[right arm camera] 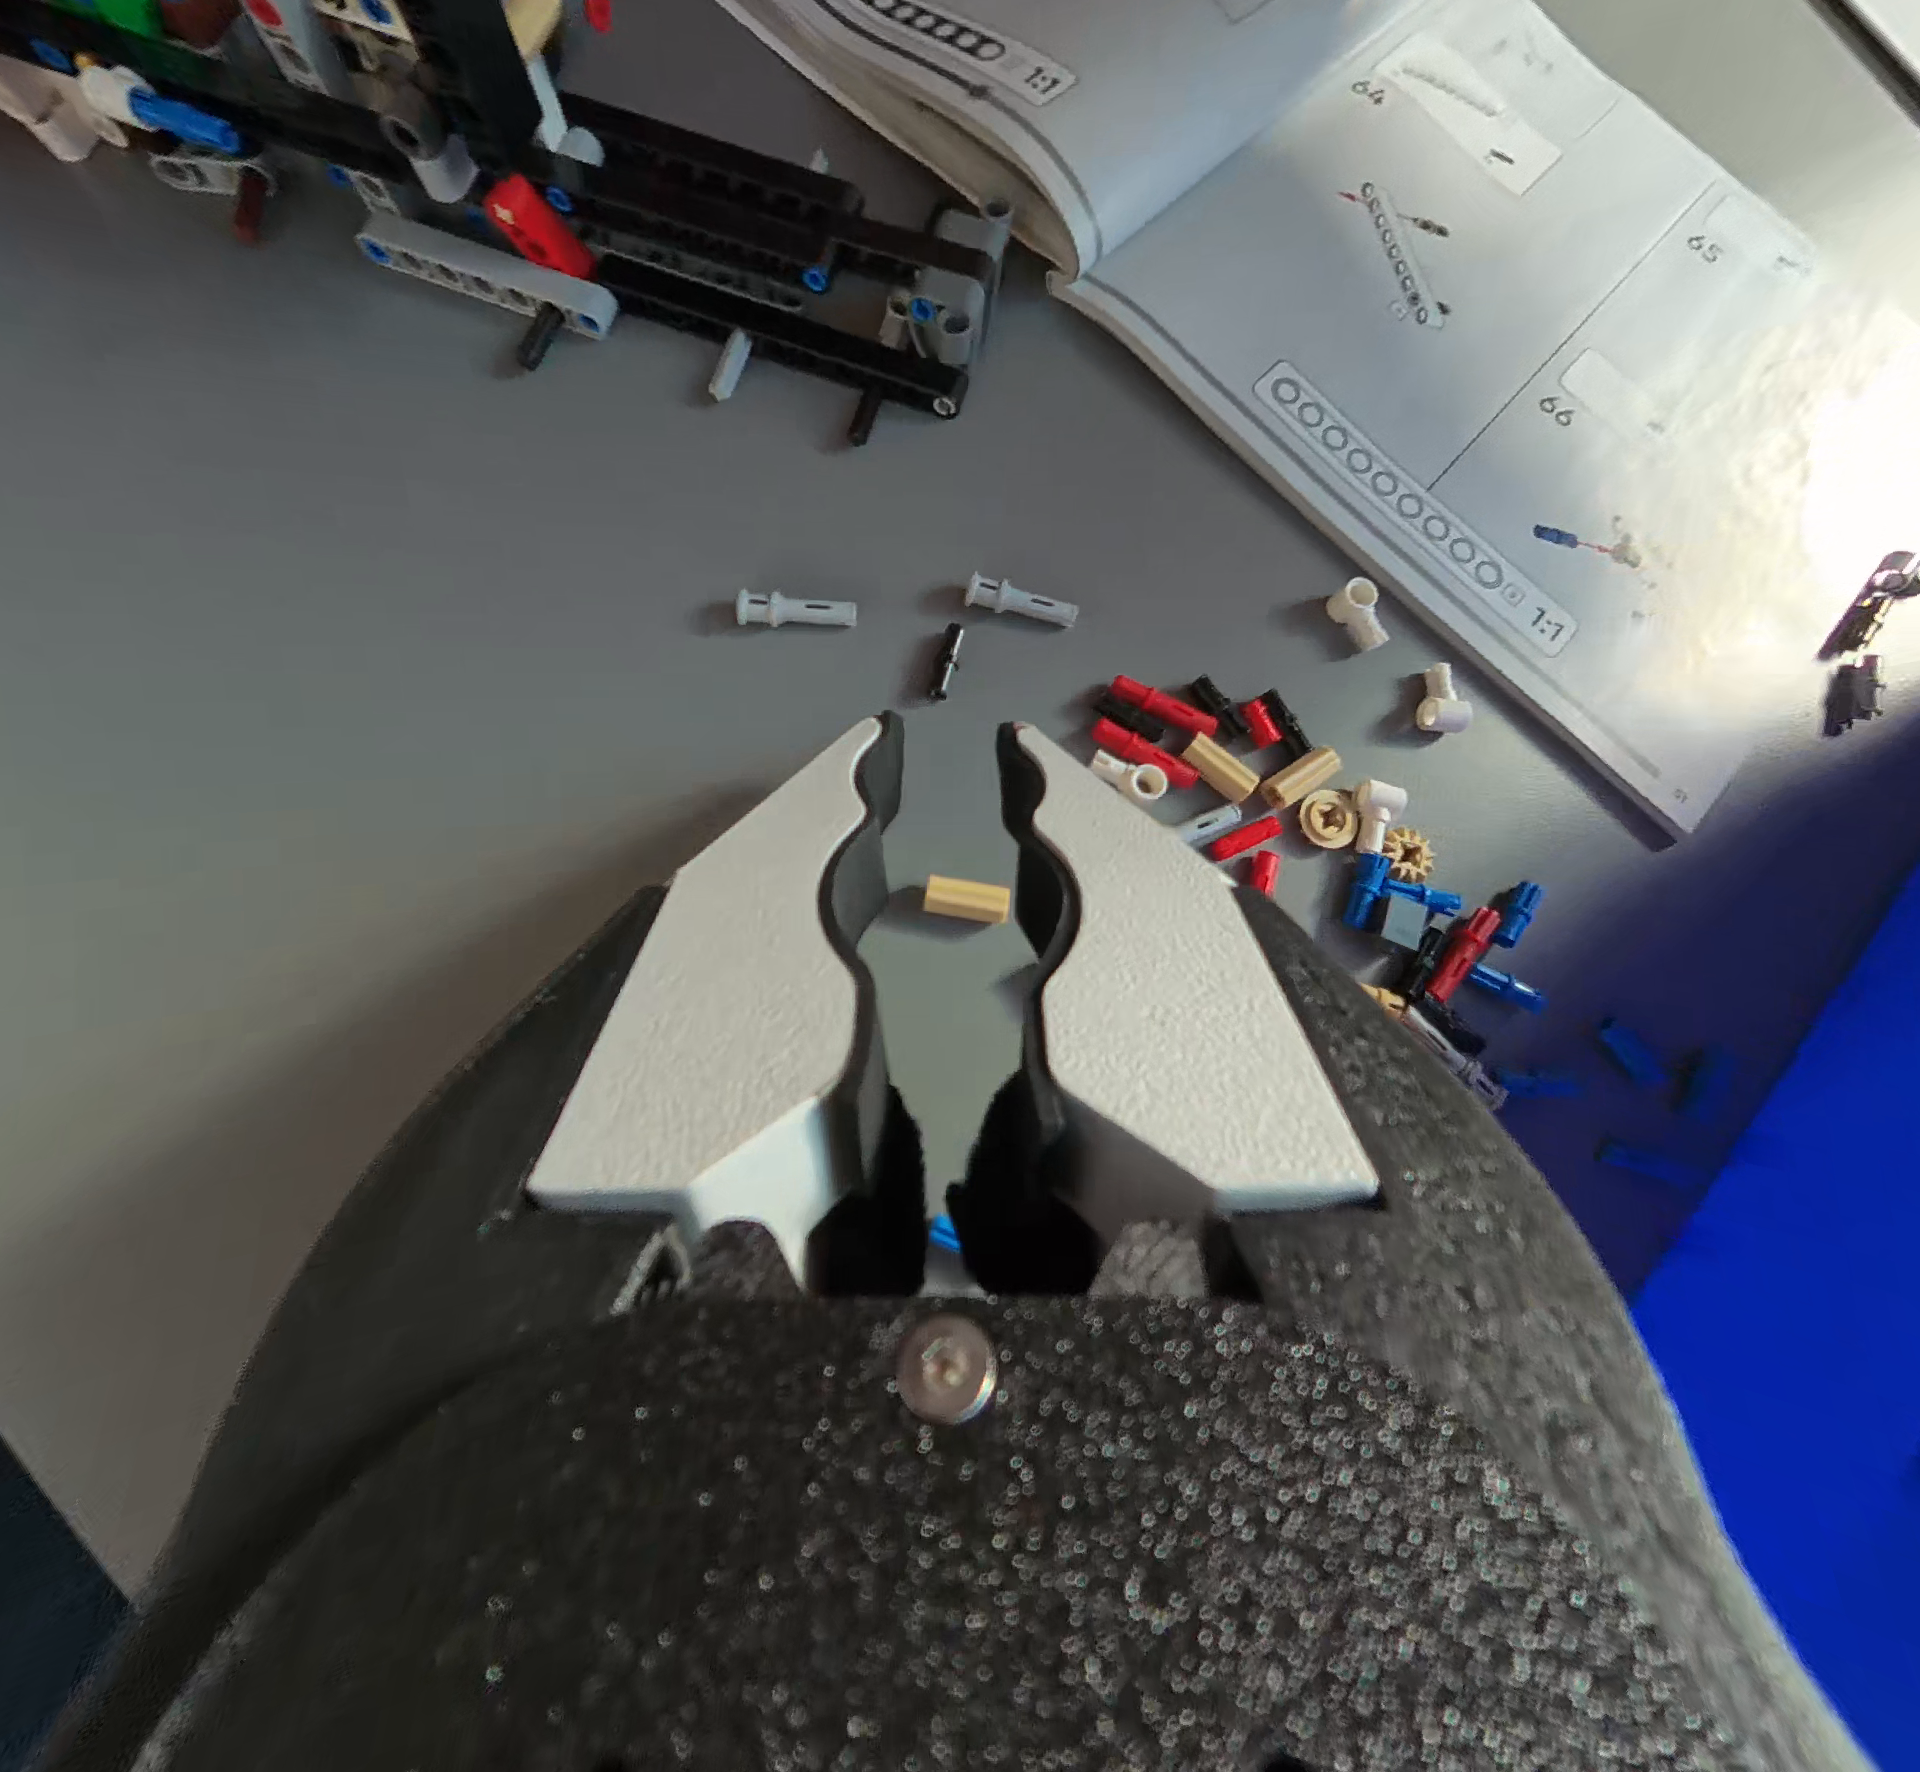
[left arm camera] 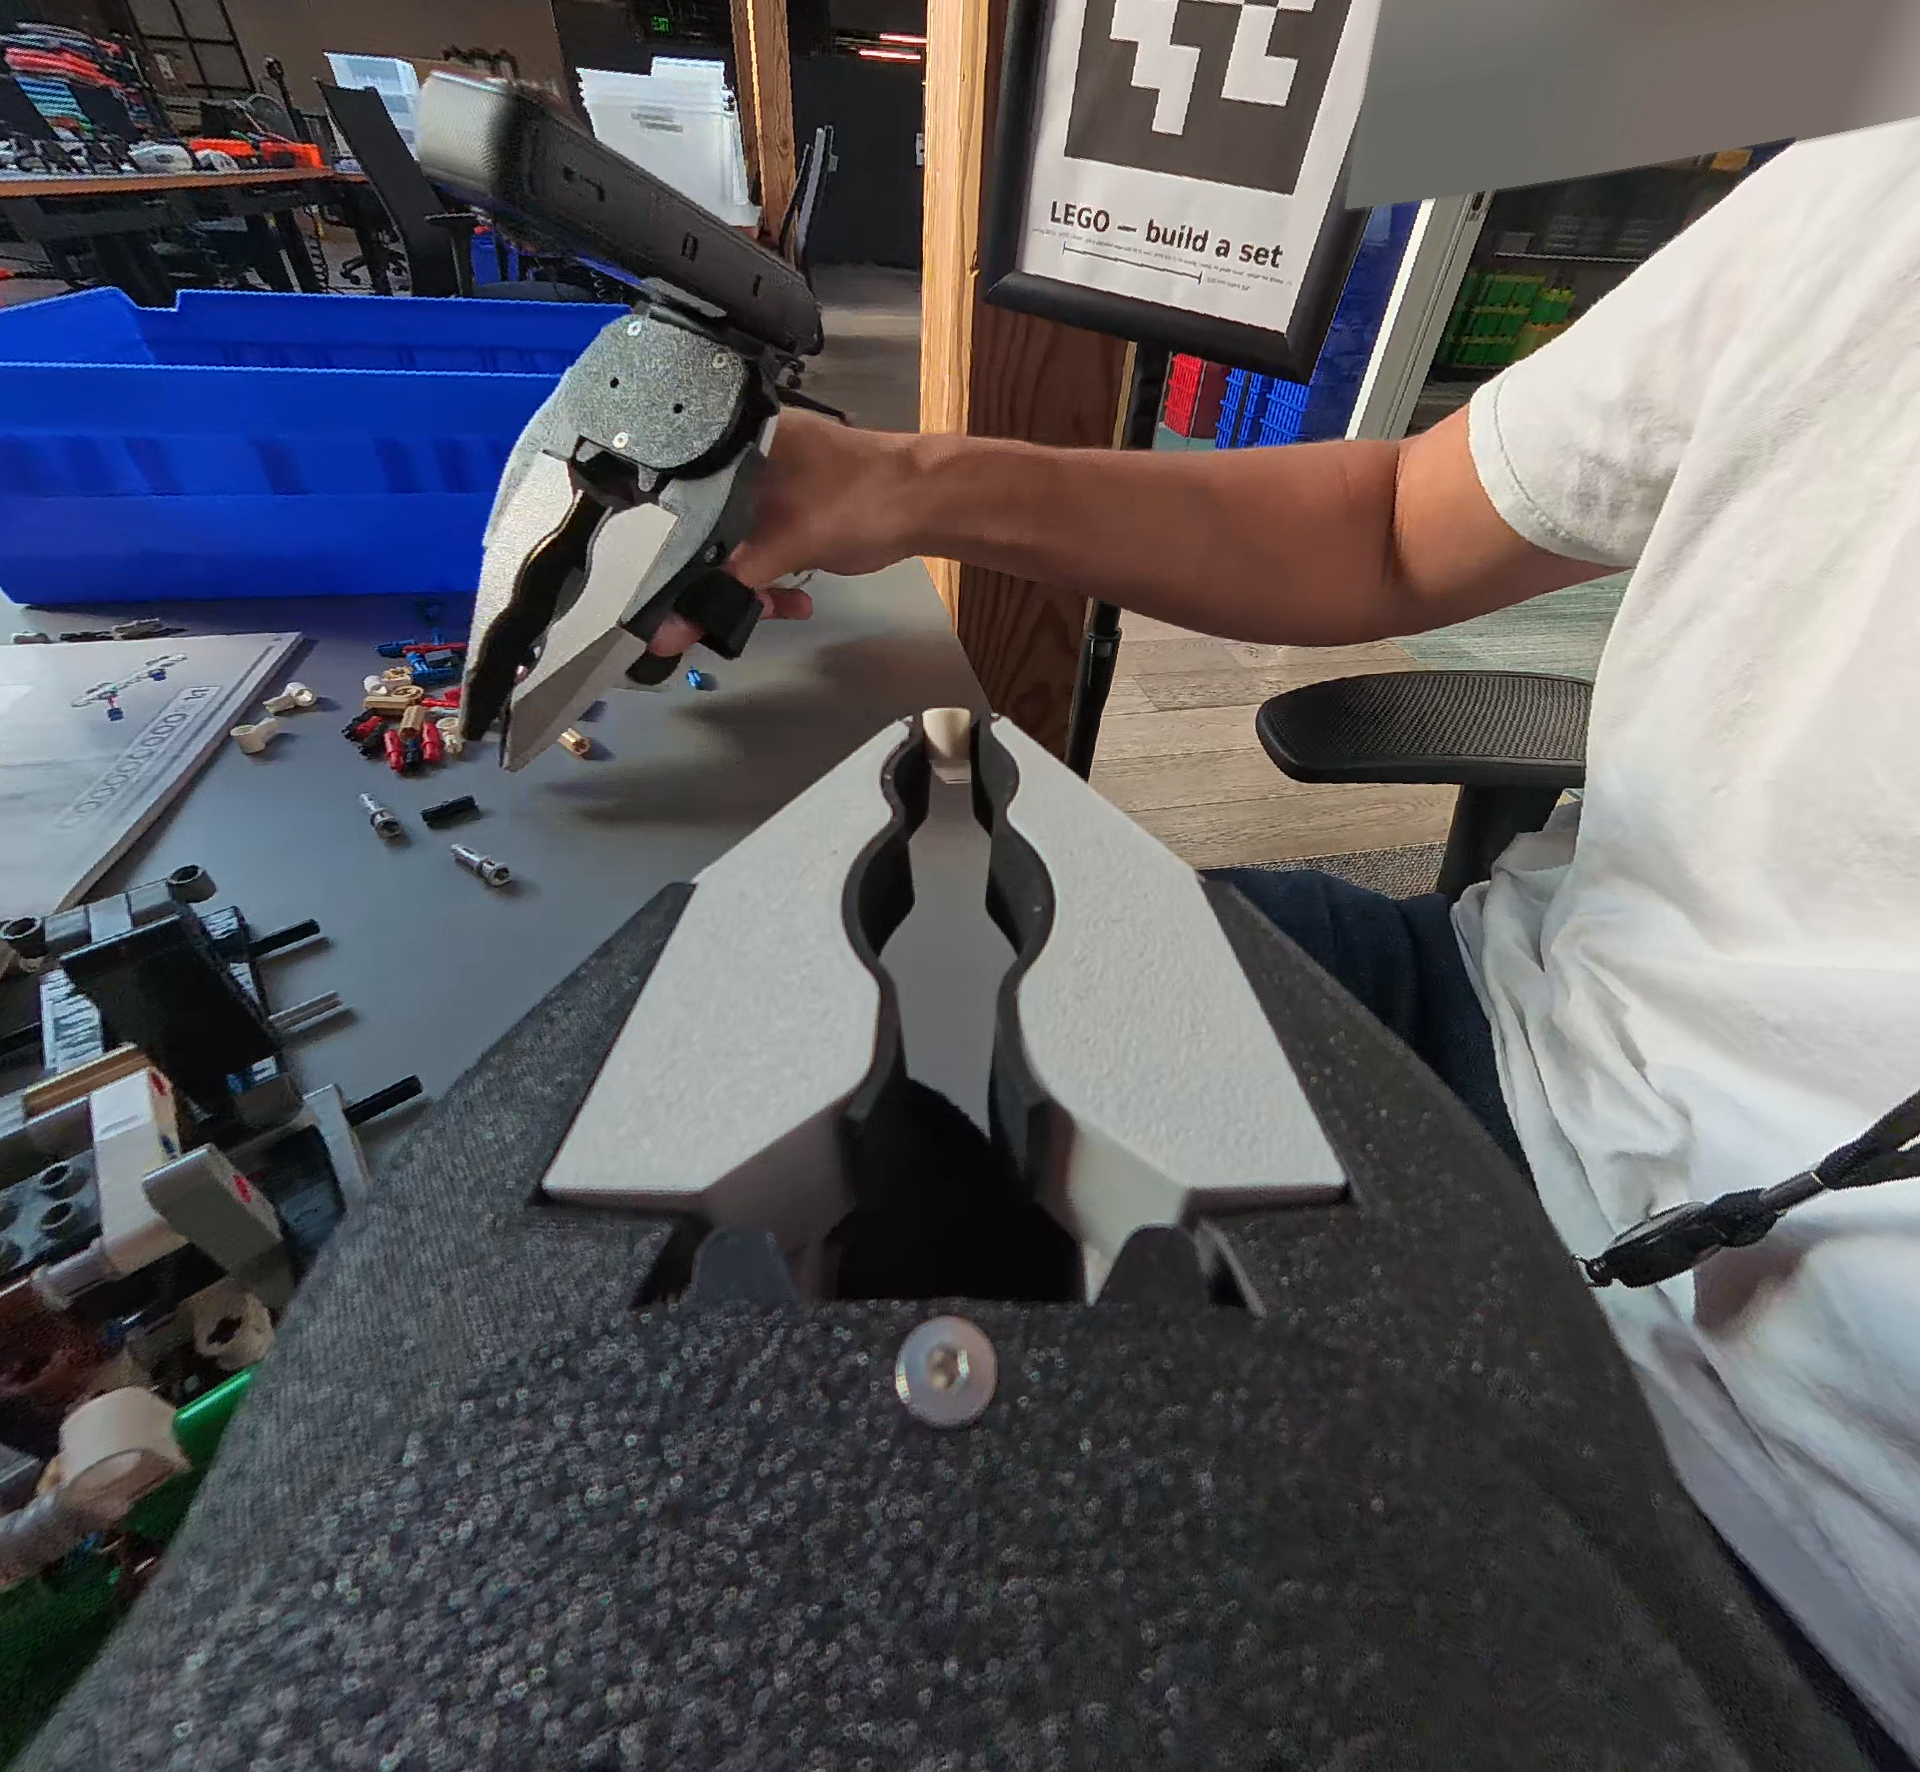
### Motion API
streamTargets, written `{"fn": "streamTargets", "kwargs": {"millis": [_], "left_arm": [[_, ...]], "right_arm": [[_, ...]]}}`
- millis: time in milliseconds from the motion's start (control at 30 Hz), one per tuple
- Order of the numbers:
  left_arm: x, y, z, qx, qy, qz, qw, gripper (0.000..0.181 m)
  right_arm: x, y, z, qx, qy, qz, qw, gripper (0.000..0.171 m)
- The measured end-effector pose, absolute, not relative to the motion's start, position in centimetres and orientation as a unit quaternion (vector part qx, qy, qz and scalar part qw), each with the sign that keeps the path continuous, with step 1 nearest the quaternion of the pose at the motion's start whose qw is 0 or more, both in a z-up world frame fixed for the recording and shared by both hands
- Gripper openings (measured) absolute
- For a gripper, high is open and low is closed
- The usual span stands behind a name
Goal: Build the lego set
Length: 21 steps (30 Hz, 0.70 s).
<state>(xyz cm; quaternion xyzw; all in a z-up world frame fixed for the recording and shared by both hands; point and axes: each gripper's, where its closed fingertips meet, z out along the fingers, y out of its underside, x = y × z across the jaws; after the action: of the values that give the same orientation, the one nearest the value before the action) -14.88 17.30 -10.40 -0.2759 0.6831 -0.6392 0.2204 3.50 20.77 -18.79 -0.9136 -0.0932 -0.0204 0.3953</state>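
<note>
My left gripper (left arm camera: 948, 735) is shut on a small off-white connector piece (left arm camera: 945, 730), held at the fingertips above the table's edge. My right gripper (right arm camera: 945, 735) is open and empty, pointing down at the grey table (right arm camera: 416, 683). A tan sleeve piece (right arm camera: 966, 898) lies on the table in the gap between its fingers. A black pin (right arm camera: 945, 660) and two grey pins (right arm camera: 795, 608) lie just beyond its tips. A pile of small loose parts (right arm camera: 1247, 787) lies to its right. The right gripper also shows in the left wrist view (left arm camera: 494, 746), beside that pile (left arm camera: 410, 704). The partly built model (right arm camera: 468, 164) stands at the far left.
An open instruction booklet (right arm camera: 1455, 320) lies beyond the pile. A blue bin (left arm camera: 260, 434) stands at the back of the table. The model (left arm camera: 156, 1099) is close at the left gripper's left. A person's arm (left arm camera: 1143, 517), a chair armrest (left arm camera: 1423, 725) and a framed sign (left arm camera: 1195, 91) are on the right. My hands' fingertips stand some 20 centimeters from each other.
</note>
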Motion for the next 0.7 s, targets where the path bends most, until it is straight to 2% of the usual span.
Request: {"fn": "streamTargets", "kwargs": {"millis": [33, 267, 700], "left_arm": [[-14.9, 17.3, -10.4, -0.276, 0.682, -0.64, 0.221, 0.006], [-14.9, 17.5, -10.3, -0.278, 0.68, -0.642, 0.222, 0.006], [-14.8, 17.7, -10.1, -0.282, 0.673, -0.649, 0.214, 0.006]], "right_arm": [[3.6, 21.1, -19.1, -0.917, -0.082, -0.021, 0.39, 0.019], [2.8, 22.4, -19.9, -0.914, -0.053, -0.01, 0.403, 0.01], [2.8, 22.4, -20.3, -0.914, -0.091, -0.027, 0.395, 0.004]]}}
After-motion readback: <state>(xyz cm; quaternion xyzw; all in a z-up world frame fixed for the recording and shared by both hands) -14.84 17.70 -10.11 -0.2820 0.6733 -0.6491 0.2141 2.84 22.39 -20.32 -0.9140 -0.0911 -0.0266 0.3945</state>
